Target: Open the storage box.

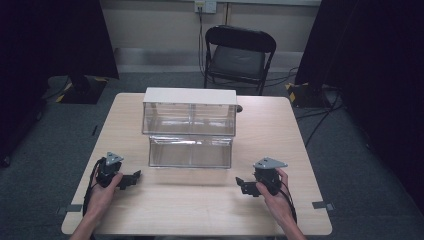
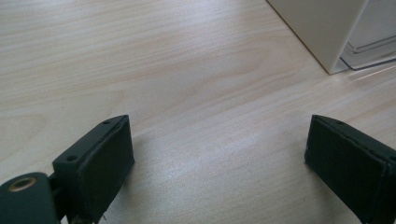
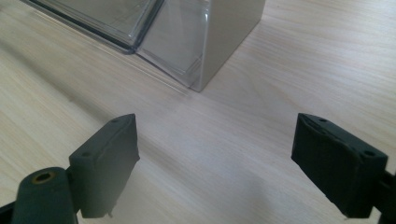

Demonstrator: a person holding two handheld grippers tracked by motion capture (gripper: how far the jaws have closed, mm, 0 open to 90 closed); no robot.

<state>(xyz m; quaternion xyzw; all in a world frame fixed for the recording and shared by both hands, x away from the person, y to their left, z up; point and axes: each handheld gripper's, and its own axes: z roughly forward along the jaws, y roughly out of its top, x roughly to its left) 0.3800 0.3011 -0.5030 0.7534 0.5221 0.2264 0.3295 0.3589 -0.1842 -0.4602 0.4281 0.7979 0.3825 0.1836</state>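
Both tools [image 1: 131,179] [image 1: 245,186] black w/ grey triangular plates, black cables.

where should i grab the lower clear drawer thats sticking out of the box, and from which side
Probably by the top edge of its front wall, coming from the person's side. The lower clear drawer juts forward from the white-topped box with its open top exposed, so one jaw could slip inside the wall and one outside. Both the left gripper and right gripper are open and apart from it.
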